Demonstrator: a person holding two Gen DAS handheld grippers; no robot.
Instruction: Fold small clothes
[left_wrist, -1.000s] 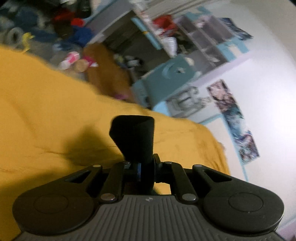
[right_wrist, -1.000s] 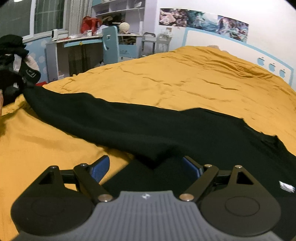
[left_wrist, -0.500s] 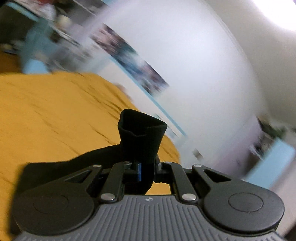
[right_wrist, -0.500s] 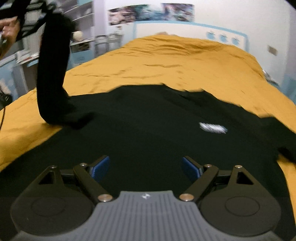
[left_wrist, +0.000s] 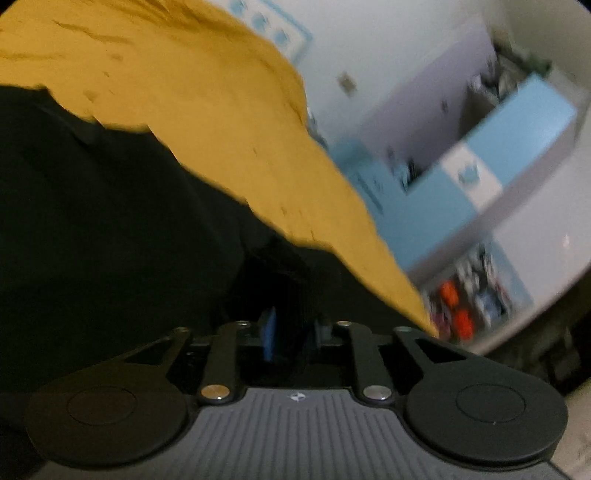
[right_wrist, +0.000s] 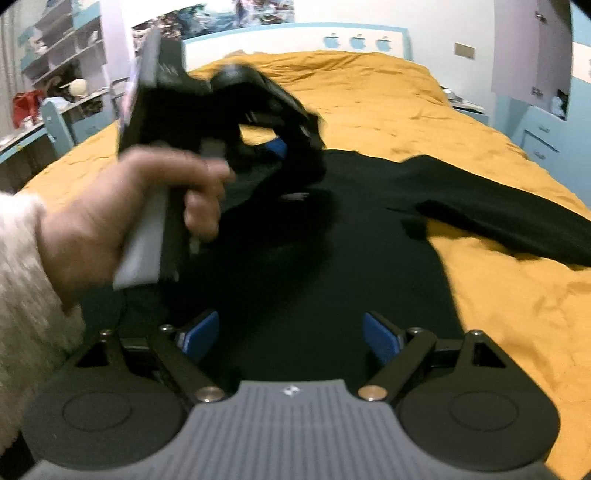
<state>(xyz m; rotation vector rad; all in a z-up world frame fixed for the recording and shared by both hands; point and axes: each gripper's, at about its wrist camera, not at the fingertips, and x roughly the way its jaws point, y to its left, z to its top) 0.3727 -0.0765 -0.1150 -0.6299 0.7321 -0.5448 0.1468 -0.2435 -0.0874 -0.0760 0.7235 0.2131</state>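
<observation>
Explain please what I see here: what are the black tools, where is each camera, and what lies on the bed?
There is no robot arm. A person holds a two-finger gripper in each hand, and a fisheye camera on each looks forward along its fingers.

The right wrist view shows the right gripper open above a black garment spread on the yellow bedspread. The left hand holds the left gripper, shut on a sleeve of the garment.

The left wrist view is blurred; it shows the same dark cloth.

No readable text, only a blurred white mark on the black garment (right_wrist: 295, 196).
</observation>
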